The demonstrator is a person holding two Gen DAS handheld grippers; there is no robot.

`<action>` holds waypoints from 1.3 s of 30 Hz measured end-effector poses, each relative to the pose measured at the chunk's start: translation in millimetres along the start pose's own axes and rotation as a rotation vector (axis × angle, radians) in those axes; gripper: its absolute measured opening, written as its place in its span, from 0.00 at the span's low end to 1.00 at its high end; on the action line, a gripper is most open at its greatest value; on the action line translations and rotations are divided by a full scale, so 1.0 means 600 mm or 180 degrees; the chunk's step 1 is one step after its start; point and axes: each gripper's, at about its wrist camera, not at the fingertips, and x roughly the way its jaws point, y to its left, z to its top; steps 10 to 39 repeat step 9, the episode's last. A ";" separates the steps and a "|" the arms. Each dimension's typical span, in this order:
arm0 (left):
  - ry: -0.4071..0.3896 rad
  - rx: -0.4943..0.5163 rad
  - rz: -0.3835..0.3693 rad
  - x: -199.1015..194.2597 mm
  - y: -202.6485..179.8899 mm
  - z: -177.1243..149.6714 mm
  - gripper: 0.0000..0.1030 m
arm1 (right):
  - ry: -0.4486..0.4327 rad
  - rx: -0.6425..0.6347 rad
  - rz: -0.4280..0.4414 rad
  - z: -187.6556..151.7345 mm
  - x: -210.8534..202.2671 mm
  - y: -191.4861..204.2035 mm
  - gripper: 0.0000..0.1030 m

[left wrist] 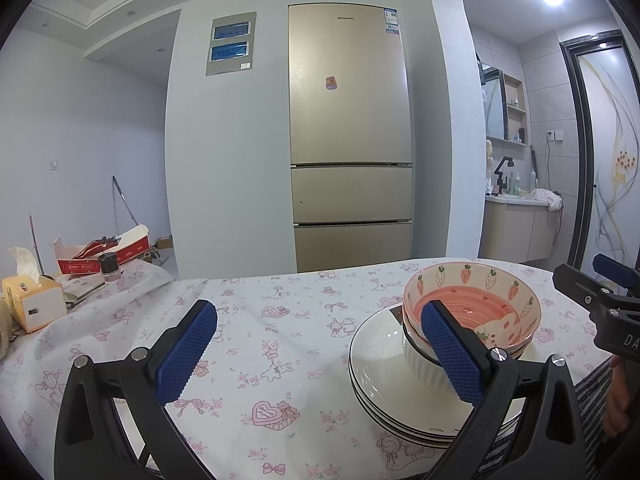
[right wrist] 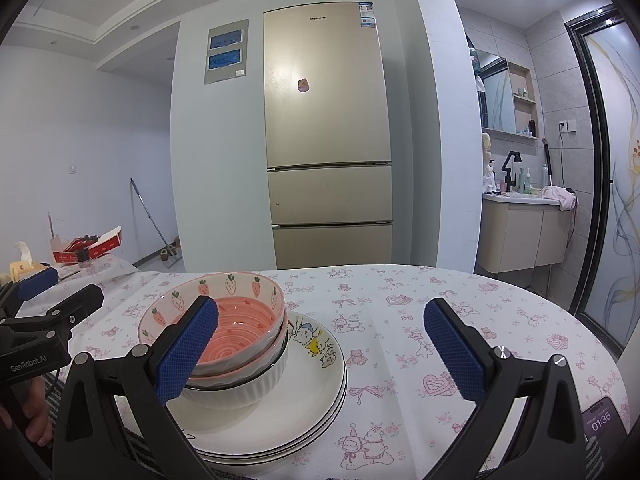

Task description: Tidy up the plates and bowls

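Two readable labels, Skyworth fridge (right wrist: 326,92), GenRobot.AI hand-held gripper (right wrist: 28,364)

— What do your grippers look like?

— My left gripper (left wrist: 320,356) and my right gripper (right wrist: 320,354) are built alike: black angular frames, each carrying two fingers (left wrist: 188,354) faced with blue, cross-hatched pads (right wrist: 454,350). Round silver screws (left wrist: 499,354) sit at the finger pivots.

— Any markings?

— White lettering reading "GenRobot.AI" (right wrist: 29,365) on the left gripper's black body, seen from the right wrist view. A thin black cable (right wrist: 52,384) hangs beside it.
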 end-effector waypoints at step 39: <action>0.0001 0.0009 0.0000 0.001 0.002 -0.003 1.00 | 0.0003 -0.0003 0.0001 0.001 0.000 0.001 1.00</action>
